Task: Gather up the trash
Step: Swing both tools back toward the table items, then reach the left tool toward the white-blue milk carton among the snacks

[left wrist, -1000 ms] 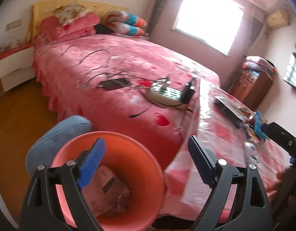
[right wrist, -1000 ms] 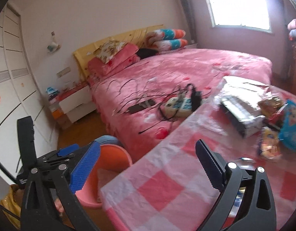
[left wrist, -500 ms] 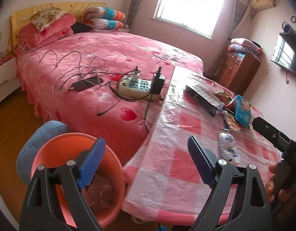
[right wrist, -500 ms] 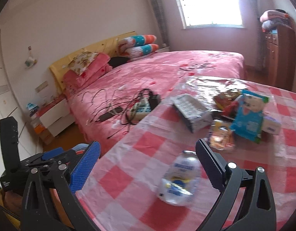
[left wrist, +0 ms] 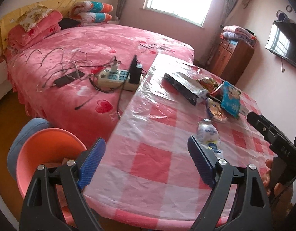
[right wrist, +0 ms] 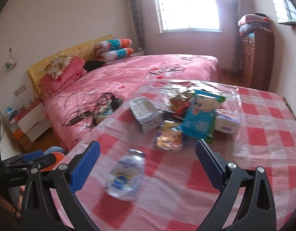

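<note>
A crushed clear plastic bottle (right wrist: pixel 126 175) with a blue and white label lies on its side on the pink checked table (right wrist: pixel 263 154). My right gripper (right wrist: pixel 148 154) hovers over it, open, with nothing between its pads. Behind the bottle lie a yellow snack packet (right wrist: pixel 169 136), a blue packet (right wrist: pixel 201 119), a white box (right wrist: pixel 146 115) and a red wrapper (right wrist: pixel 181 98). My left gripper (left wrist: pixel 146 154) is open and empty above the table's near edge, with the bottle (left wrist: pixel 208 134) just beyond its right finger. An orange bin (left wrist: pixel 38 154) stands on the floor at lower left, with cardboard inside.
A bed with a pink cover (left wrist: pixel 90 44) adjoins the table and carries a power strip (left wrist: pixel 117 77), a phone and tangled cables. A blue stool (left wrist: pixel 30 127) sits behind the bin. A wooden cabinet (left wrist: pixel 234 57) stands at the far right. A hand holds the right gripper's body (left wrist: pixel 273 136).
Both views have swung away from the bin and bed toward the table. The bottle and the packets now sit closer and more central. Both grippers stayed open.
</note>
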Tool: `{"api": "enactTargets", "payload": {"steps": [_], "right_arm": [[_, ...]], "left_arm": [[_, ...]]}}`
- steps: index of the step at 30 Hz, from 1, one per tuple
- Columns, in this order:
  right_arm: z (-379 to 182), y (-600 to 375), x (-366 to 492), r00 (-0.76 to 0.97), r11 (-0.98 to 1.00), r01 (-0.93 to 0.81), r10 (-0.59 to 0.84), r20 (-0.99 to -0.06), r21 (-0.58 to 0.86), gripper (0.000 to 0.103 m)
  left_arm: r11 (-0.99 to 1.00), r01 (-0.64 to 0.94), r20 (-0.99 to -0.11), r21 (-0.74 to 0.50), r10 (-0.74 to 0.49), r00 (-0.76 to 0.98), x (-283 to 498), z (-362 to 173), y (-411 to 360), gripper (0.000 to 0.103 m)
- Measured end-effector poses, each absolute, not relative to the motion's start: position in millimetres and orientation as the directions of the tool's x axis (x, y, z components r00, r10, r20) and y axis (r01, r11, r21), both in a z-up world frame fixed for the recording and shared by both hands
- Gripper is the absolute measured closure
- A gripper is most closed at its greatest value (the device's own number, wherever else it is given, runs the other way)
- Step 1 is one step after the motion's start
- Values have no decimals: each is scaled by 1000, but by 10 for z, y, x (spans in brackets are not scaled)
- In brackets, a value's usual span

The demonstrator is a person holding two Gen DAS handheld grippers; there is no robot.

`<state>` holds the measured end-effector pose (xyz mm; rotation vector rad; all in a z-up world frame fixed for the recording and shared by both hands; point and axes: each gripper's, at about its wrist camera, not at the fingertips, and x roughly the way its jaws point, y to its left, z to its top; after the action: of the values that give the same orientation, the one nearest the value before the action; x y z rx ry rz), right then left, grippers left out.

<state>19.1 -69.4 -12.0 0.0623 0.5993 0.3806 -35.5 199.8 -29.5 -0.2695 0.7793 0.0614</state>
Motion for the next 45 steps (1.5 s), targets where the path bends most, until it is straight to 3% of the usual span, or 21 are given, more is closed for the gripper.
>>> {"api": "enactTargets", "payload": {"steps": [12, 18, 27, 37, 43, 45], "right_arm": [[-258, -1156, 365, 779, 959, -235, 285, -558, 161, 5], [-317, -1603, 487, 771, 954, -149, 276, -574, 260, 5], [-330, -2145, 587, 773, 931, -60, 272, -573, 361, 5], [-363, -2253, 634, 763, 924, -83, 300, -573, 373, 5], [-419, -2344, 679, 754, 920, -76, 305, -582, 385, 5], [-428, -2389, 687, 752, 916, -69, 309, -582, 396, 5]], "left_arm": [[981, -99, -723, -170, -56, 689, -66, -200, 1523, 15], [970, -44, -705, -240, -143, 694, 278, 7, 1305, 15], [944, -34, -705, -328, -221, 674, 1324, 91, 968, 15], [945, -164, -787, -284, -132, 603, 2748, -227, 516, 16], [953, -203, -858, -225, -95, 504, 3185, -511, 403, 27], [958, -181, -869, -221, -110, 482, 3185, -568, 343, 38]]}}
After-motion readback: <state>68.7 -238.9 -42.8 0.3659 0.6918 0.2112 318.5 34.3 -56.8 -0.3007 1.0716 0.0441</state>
